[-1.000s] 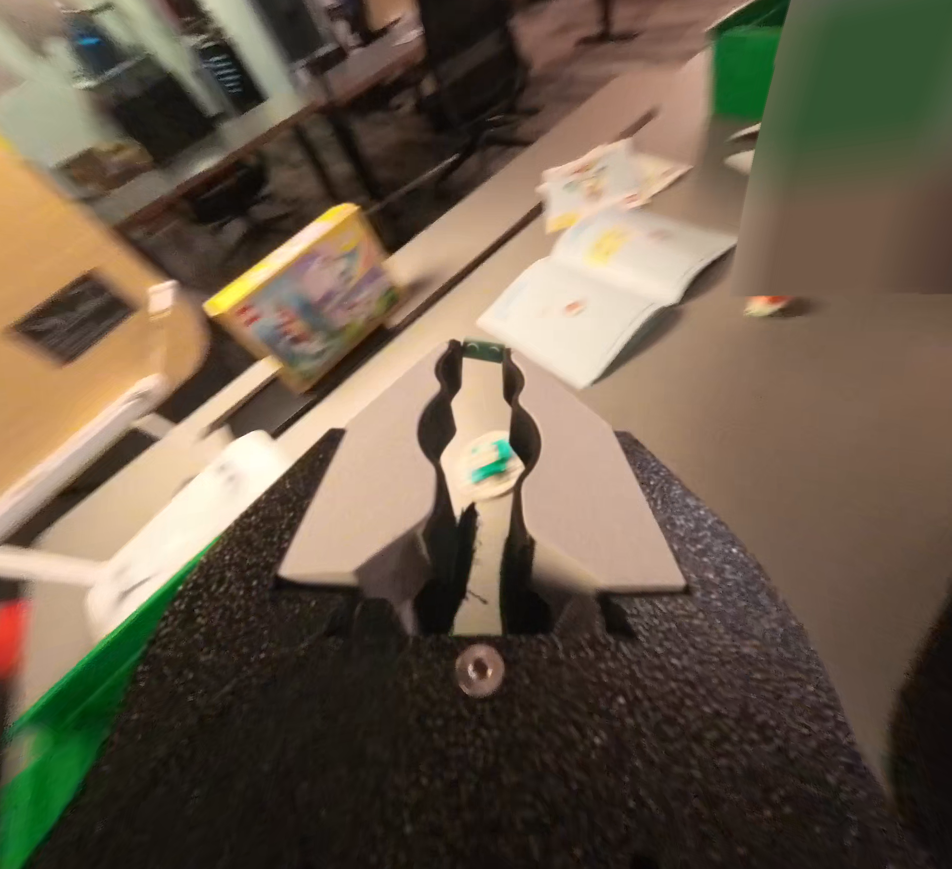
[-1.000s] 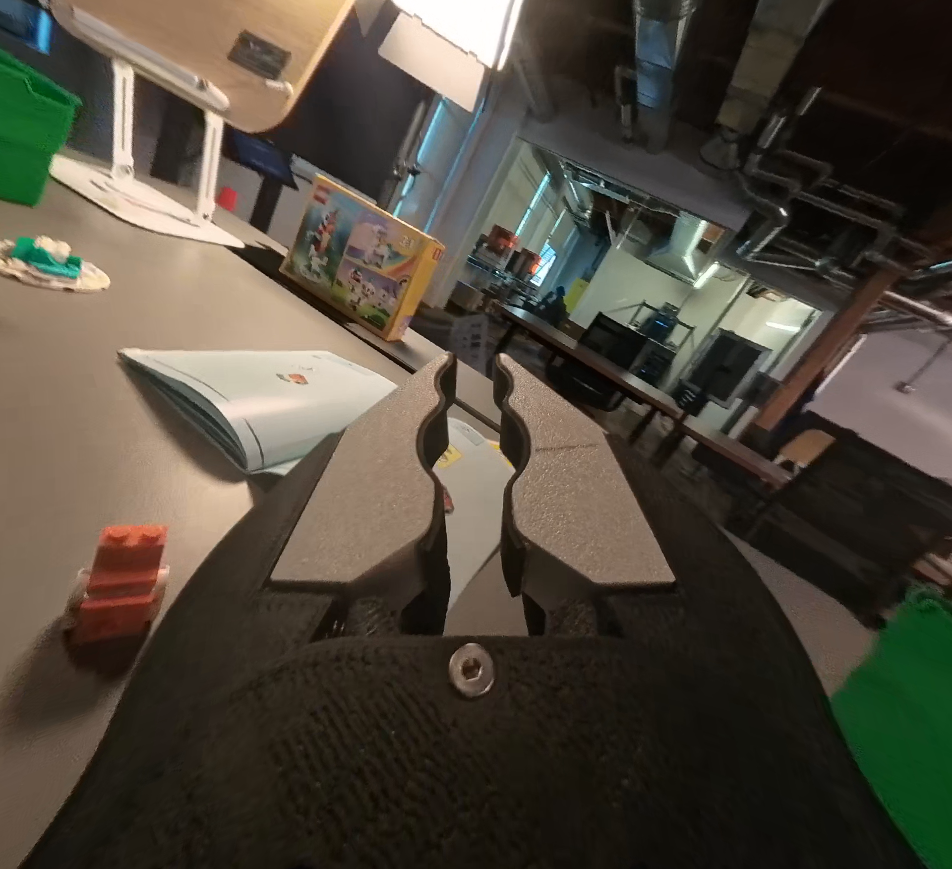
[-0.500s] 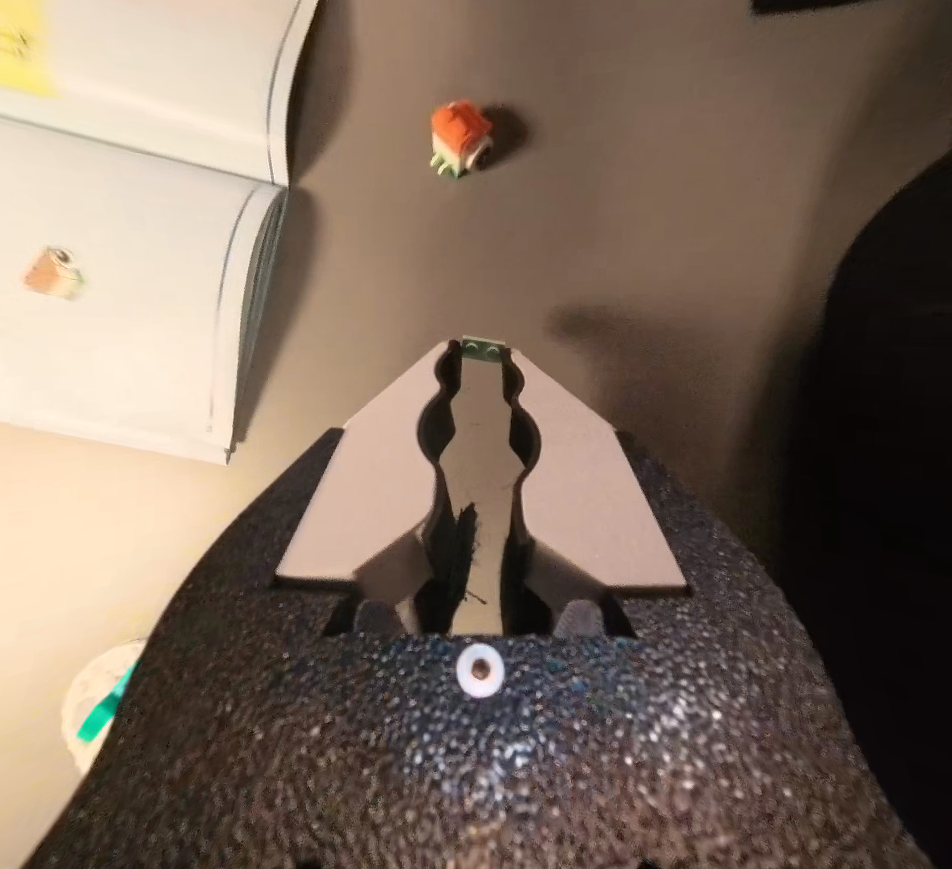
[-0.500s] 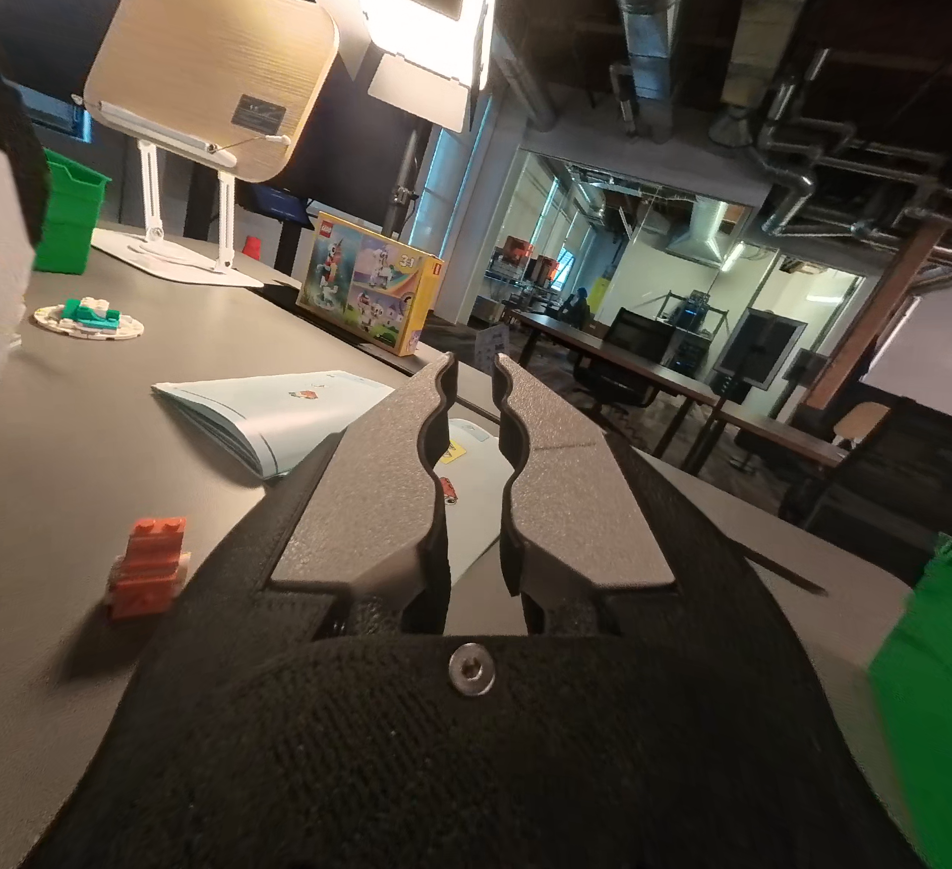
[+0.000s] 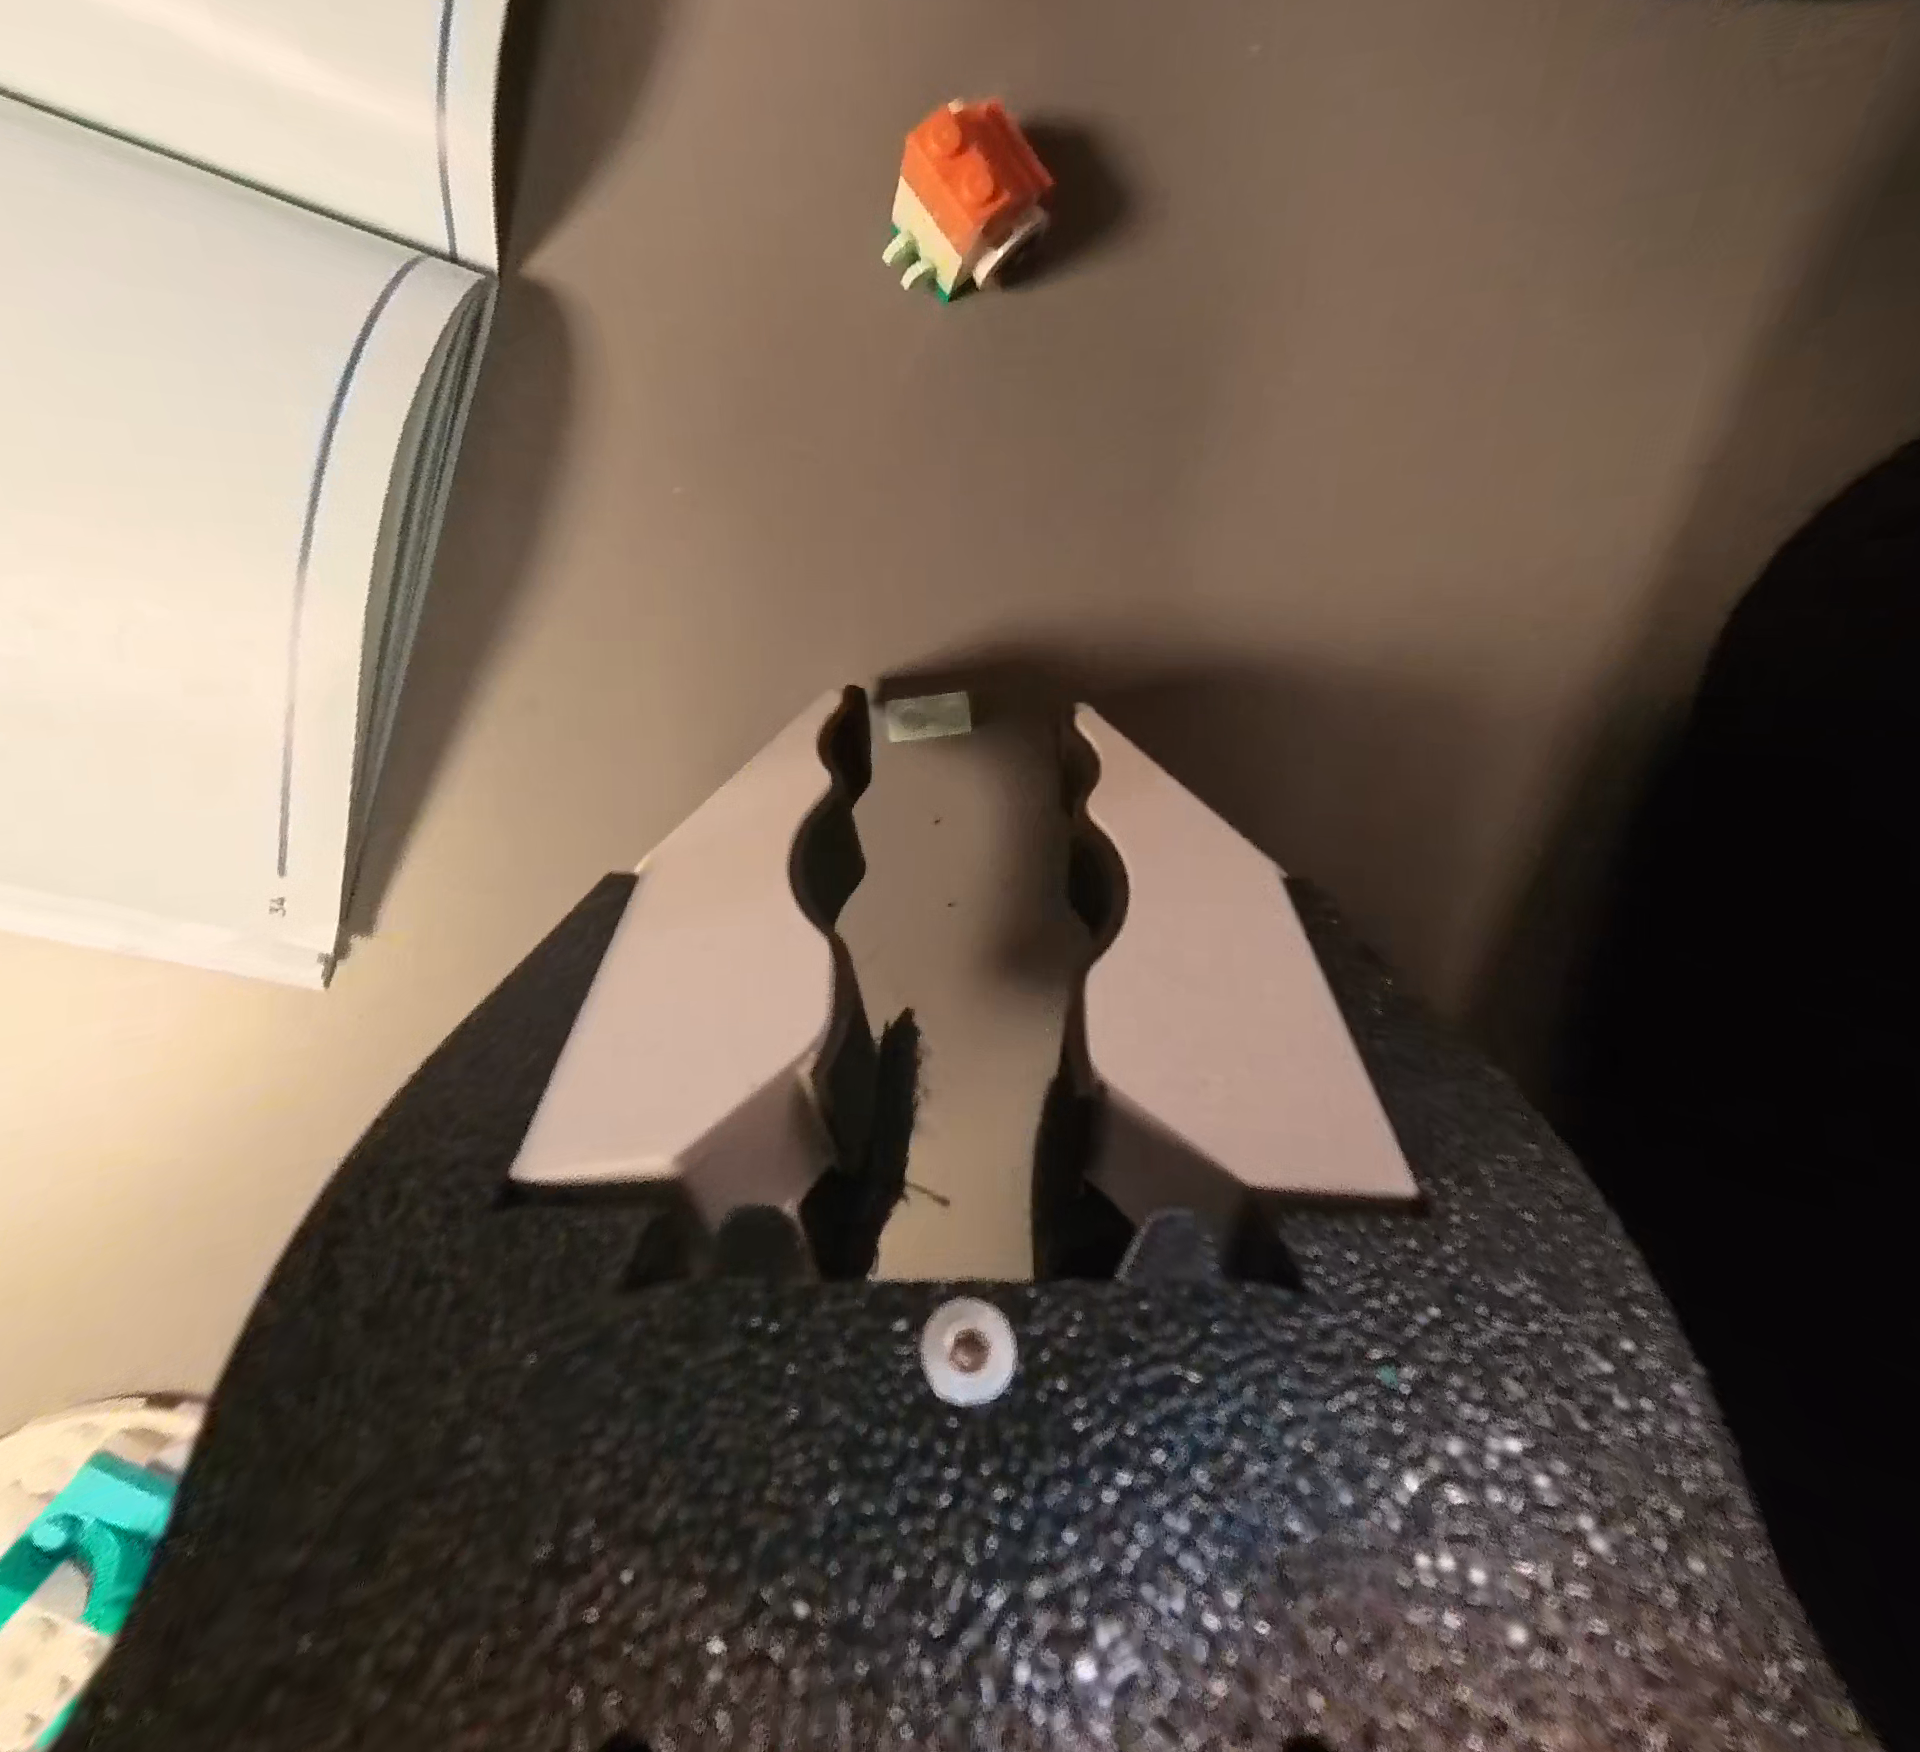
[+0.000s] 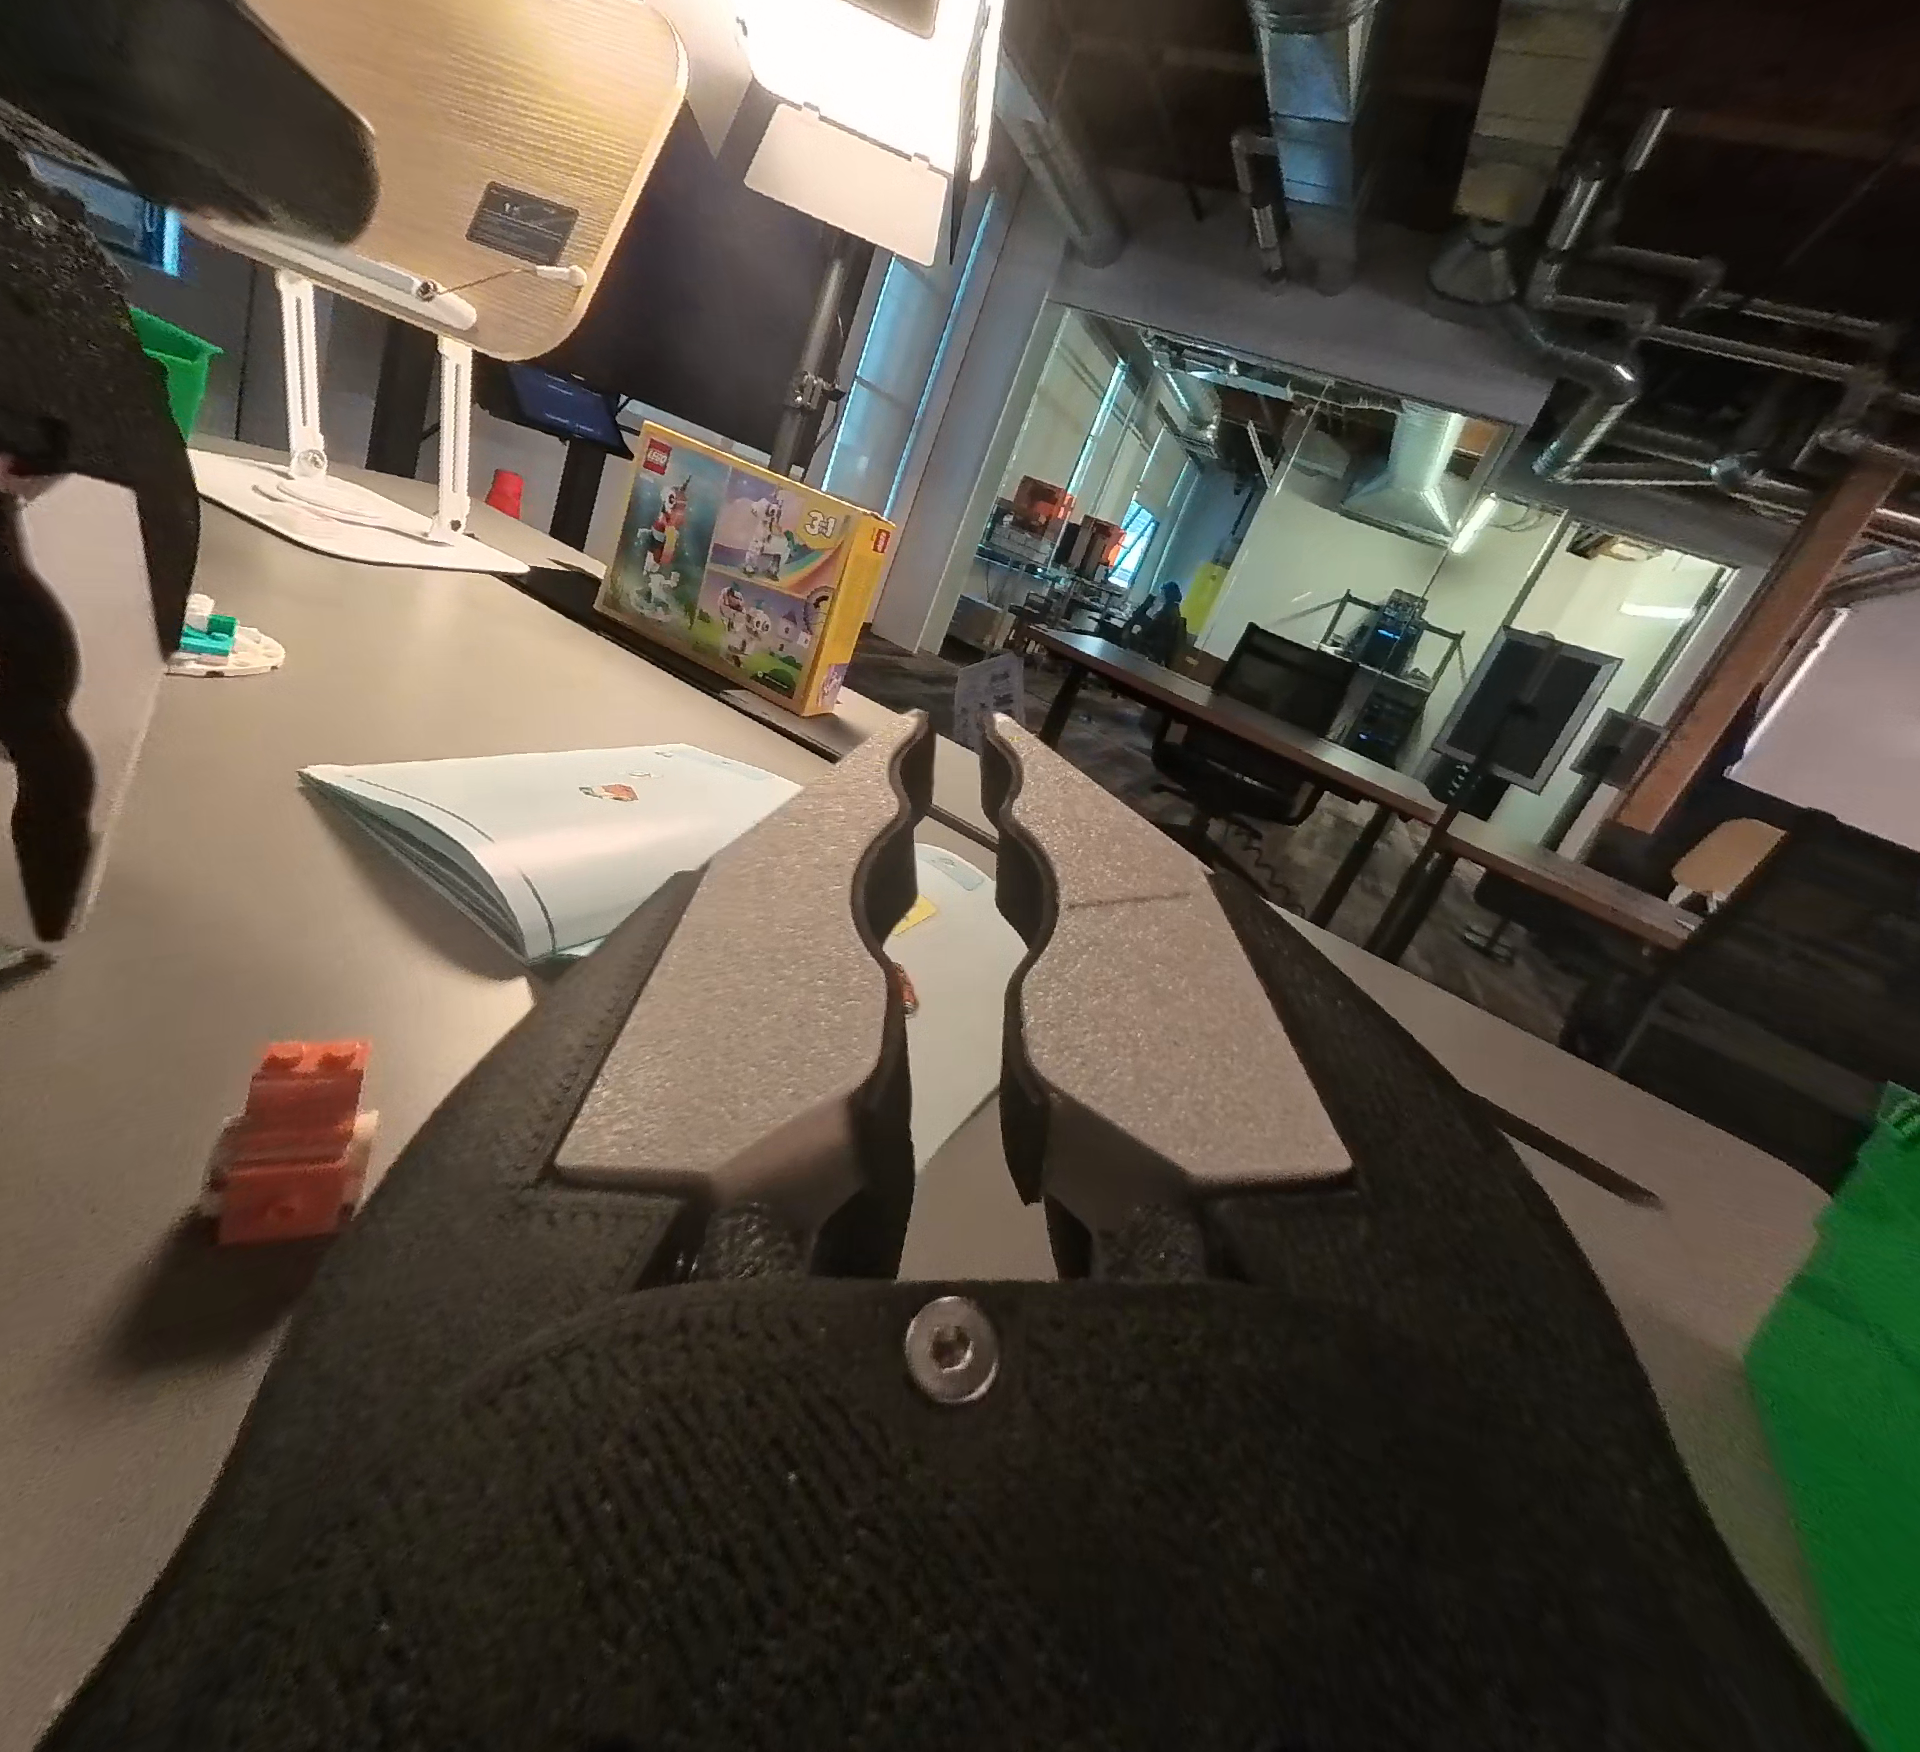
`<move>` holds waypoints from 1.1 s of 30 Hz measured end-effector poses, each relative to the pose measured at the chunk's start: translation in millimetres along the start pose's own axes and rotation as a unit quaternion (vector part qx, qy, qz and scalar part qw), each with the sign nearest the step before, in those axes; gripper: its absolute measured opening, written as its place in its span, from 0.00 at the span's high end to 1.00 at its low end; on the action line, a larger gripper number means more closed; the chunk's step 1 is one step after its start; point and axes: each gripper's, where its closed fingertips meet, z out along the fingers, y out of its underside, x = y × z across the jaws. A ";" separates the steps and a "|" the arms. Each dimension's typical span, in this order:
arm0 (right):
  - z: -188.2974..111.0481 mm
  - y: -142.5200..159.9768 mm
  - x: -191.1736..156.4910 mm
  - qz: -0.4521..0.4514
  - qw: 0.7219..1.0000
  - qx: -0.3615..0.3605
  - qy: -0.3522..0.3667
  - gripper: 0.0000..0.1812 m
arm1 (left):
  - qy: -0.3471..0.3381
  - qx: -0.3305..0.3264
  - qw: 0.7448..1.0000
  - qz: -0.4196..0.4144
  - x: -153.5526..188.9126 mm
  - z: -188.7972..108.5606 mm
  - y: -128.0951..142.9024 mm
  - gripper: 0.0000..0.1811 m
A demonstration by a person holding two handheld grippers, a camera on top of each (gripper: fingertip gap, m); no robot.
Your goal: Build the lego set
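Left gripper (image 5: 961,726), jaws spread and empty, points down over a small pale-green plate (image 5: 925,721) beside its left fingertip, long axis crosswise; right gripper (image 6: 956,736), nearly closed, holds nothing.

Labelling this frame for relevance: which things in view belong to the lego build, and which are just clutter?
Job:
small green plate by the open left gripper
orange-topped sub-build
open instruction booklet
white round base with teal bricks
right gripper

Lying about:
set box
wooden stand
green bin
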 end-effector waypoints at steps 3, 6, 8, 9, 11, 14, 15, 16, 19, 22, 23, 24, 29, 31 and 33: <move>-2.0 -0.6 1.6 -0.010 1.000 0.000 0.006 0.97 | -0.014 0.028 1.000 -0.005 0.5 -14.8 -4.3 0.80; -3.9 -1.4 2.2 -0.034 0.999 -0.001 0.012 0.97 | -0.049 0.071 0.996 -0.010 -0.5 -47.2 -2.5 0.77; -4.4 -0.6 3.1 -0.048 0.999 -0.005 0.018 0.97 | -0.086 0.108 0.990 -0.019 -3.8 -78.2 5.0 0.77; -4.5 0.0 4.2 -0.053 0.998 -0.008 0.023 0.97 | -0.104 0.129 0.986 -0.027 -5.6 -95.5 10.8 0.78; -4.7 1.4 7.0 -0.061 0.997 -0.014 0.035 0.97 | -0.139 0.169 0.975 -0.049 -8.8 -132.6 27.6 0.78; -5.7 4.6 13.9 -0.074 0.995 -0.027 0.058 0.97 | -0.211 0.214 0.950 -0.090 -17.8 -191.7 64.4 0.78; -6.5 5.9 17.0 -0.077 0.994 -0.032 0.067 0.97 | -0.240 0.223 0.939 -0.104 -21.8 -211.0 79.6 0.79; -7.6 7.3 20.5 -0.079 0.993 -0.038 0.077 0.97 | -0.267 0.226 0.929 -0.119 -25.7 -228.8 96.3 0.80; -12.1 11.1 32.4 -0.090 0.989 -0.055 0.108 0.97 | -0.324 0.213 0.908 -0.159 -35.2 -269.6 150.7 0.85; -18.9 14.6 45.7 -0.113 0.981 -0.074 0.141 0.97 | -0.344 0.240 0.890 -0.176 -40.2 -299.9 185.9 0.92; -21.3 15.7 50.6 -0.118 0.978 -0.081 0.154 0.97 | -0.357 0.239 0.884 -0.185 -44.6 -307.6 199.4 0.93; -23.8 16.7 55.7 -0.120 0.974 -0.087 0.168 0.97 | -0.369 0.229 0.880 -0.191 -49.7 -312.8 213.5 0.93; -36.6 19.6 76.3 -0.141 0.954 -0.119 0.235 0.97 | -0.365 0.159 0.892 -0.213 -76.2 -306.2 270.0 0.92; -41.9 20.6 82.0 -0.150 0.946 -0.132 0.257 0.97 | -0.336 0.135 0.904 -0.227 -83.6 -293.8 286.7 0.89; -46.1 22.2 86.3 -0.153 0.938 -0.143 0.276 0.96 | -0.292 0.107 0.923 -0.226 -84.0 -276.8 298.9 0.84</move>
